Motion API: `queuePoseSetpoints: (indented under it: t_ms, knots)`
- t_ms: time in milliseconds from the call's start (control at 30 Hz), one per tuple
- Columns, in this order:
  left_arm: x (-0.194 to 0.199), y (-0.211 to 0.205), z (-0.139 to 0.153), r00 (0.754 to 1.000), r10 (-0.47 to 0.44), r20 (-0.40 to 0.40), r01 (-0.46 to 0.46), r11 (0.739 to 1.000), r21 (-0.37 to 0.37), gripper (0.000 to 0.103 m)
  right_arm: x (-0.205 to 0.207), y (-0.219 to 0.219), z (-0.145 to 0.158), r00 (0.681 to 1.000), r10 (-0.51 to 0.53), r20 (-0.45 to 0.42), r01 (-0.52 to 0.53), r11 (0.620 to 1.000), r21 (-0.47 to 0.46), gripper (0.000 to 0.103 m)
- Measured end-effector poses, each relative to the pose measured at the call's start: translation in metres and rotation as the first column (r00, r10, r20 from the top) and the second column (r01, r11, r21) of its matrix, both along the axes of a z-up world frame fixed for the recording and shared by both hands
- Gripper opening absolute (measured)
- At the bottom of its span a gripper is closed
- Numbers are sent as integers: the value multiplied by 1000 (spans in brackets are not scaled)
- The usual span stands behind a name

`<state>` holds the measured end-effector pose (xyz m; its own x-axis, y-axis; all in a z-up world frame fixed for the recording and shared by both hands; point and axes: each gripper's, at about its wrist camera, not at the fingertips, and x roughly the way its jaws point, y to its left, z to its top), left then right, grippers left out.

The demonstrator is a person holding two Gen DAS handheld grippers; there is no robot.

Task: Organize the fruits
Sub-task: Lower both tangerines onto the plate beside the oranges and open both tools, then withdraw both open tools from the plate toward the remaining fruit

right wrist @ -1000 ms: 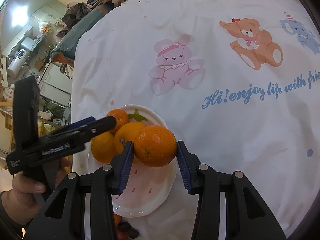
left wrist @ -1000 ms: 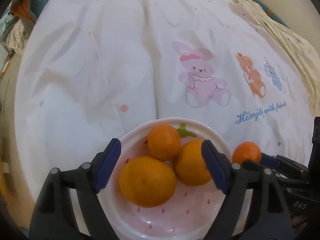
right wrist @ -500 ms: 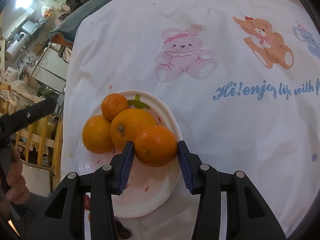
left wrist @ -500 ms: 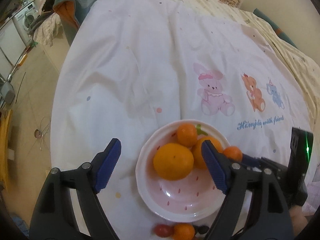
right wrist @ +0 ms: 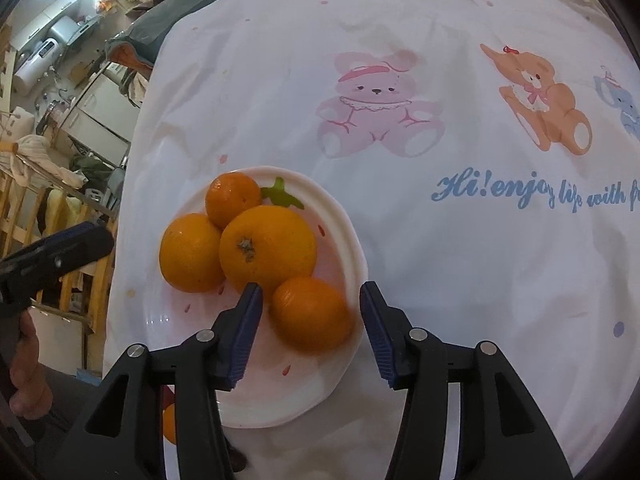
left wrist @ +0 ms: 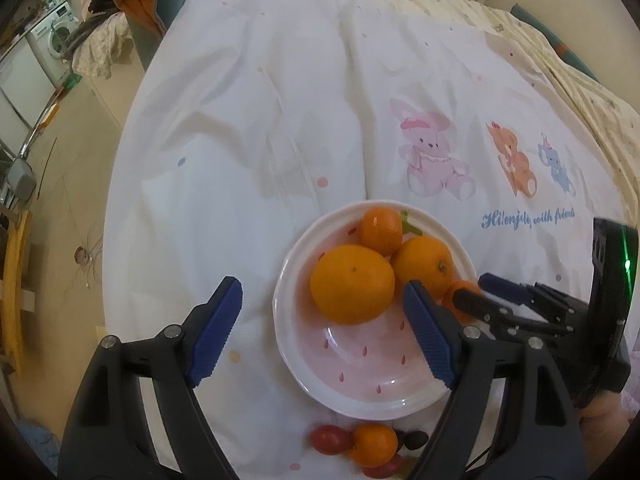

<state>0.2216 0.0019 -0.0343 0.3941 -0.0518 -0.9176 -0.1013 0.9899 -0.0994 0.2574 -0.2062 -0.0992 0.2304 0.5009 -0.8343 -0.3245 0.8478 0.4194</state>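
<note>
A white and pink plate (right wrist: pixel 344 216) on the cartoon-print cloth holds several oranges. The smallest-looking near orange (right wrist: pixel 312 314) lies on the plate's right side between the blue pads of my right gripper (right wrist: pixel 311 294). Its jaws are opening and the pads stand clear of the fruit. A big orange (right wrist: pixel 268 250) and two more sit behind it. My left gripper (left wrist: pixel 320 300) hangs open above the plate's (left wrist: pixel 288 344) near left rim, holding nothing. In that view its right finger hides most of the near orange (left wrist: pixel 456 292), and the right gripper (left wrist: pixel 500 296) reaches in from the right.
A small orange (left wrist: pixel 372 444), cherry tomatoes (left wrist: pixel 328 438) and a dark grape (left wrist: pixel 416 438) lie on the cloth just in front of the plate. The table's edge drops to the floor (left wrist: pixel 72 208) on the left. Bedding (left wrist: pixel 560 64) lies beyond, far right.
The right gripper's jaws have spread and let go of the orange, which now rests in the plate. The left gripper has risen and drawn back from the plate.
</note>
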Motion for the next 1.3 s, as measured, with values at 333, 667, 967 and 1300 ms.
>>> queuePoseSetpoints:
  t_ms: [333,667,967,1300]
  knots:
    - [-24,-1,8,1000,8,5,-8,1000,-4,80,-5,-2,4,1000,1,11,-1,1000,-2,81]
    - [-77,7,16,997,68,31,-67,997,-24,80,-39,-35,48,993,-78,90,74,996,42,81]
    - [-125,7,13,995,82,58,-82,997,-6,80,-84,-80,71,971,-232,64,220,962,160,81]
    - [-142,10,12,992,81,95,-81,997,-3,80,-137,-81,73,966,-251,57,241,959,148,81]
